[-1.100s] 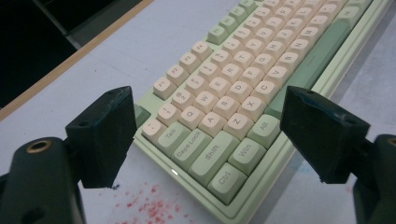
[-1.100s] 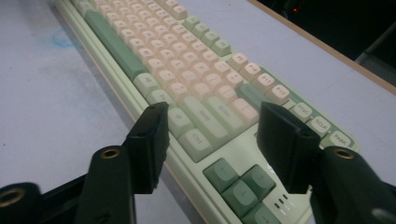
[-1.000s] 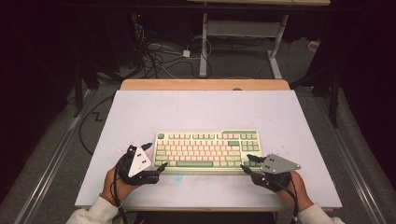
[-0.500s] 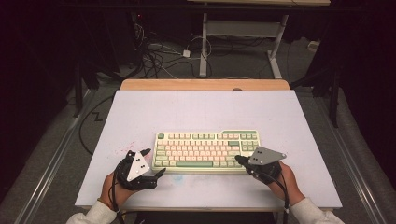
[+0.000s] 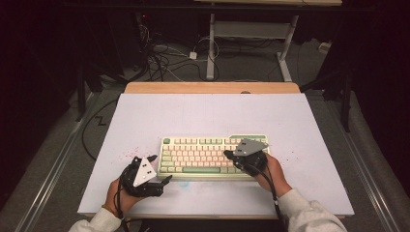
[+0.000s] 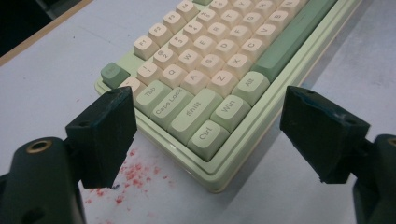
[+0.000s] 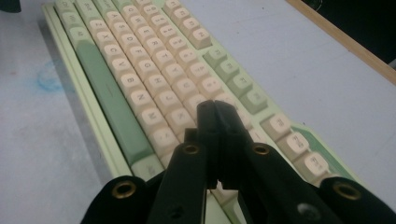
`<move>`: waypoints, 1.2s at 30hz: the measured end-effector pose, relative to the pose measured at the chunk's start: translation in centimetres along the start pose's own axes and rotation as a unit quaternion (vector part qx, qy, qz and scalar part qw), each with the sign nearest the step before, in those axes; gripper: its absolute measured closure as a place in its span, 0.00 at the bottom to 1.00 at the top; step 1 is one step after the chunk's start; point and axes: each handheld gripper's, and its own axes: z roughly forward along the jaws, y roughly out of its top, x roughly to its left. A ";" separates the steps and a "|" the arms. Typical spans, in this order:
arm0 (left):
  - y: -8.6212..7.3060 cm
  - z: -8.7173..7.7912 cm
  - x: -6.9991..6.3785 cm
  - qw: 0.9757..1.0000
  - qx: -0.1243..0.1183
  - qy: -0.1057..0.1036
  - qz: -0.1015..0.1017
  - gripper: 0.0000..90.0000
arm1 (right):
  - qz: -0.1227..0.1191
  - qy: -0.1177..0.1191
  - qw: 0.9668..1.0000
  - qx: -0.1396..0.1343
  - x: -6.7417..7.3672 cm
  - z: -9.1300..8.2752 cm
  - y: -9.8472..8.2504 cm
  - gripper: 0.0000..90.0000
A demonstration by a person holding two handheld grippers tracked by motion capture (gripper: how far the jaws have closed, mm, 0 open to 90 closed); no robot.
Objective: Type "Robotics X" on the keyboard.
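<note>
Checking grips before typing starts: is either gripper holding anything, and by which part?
Nothing is held. Left gripper open at the keyboard corner; right gripper shut empty over the keys.

The keyboard is smooth matt plastic; the desk is matt white, edged with wood.

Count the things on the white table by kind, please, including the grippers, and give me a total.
Keyboard: 1
Grippers: 2, the left gripper open beside the keyboard's near left corner, the right gripper shut over the keys
Total: 3
</note>
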 end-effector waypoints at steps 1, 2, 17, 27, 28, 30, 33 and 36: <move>0.0 0.0 0.0 1.000 0.000 0.001 0.000 0.20 | -0.003 0.002 1.000 0.002 0.1 0.5 0.3 1.00; 0.0 0.0 0.0 1.000 -0.001 0.001 0.000 0.20 | -0.002 0.003 1.000 0.004 0.2 0.9 0.6 1.00; -0.1 -0.1 0.1 1.000 0.004 0.003 0.001 0.20 | -0.020 0.010 0.998 0.060 0.5 4.5 2.3 1.00; -0.1 0.0 0.0 1.000 0.009 0.004 0.005 0.20 | -0.017 0.004 0.997 0.073 0.2 5.3 2.2 1.00; -0.1 0.0 0.0 1.000 0.010 0.004 0.006 0.20 | -0.022 0.005 0.997 0.073 0.2 5.4 2.3 1.00; -0.1 0.0 0.0 1.000 0.010 0.003 0.007 0.20 | -0.021 0.002 0.997 0.075 0.2 5.5 2.3 1.00; -0.1 0.0 -0.1 1.000 0.012 0.003 0.009 0.20 | -0.022 0.007 0.996 0.090 0.3 5.7 2.4 1.00; -0.1 0.0 -0.1 1.000 0.012 0.001 0.008 0.20 | -0.030 0.006 0.995 0.094 0.7 5.5 2.6 1.00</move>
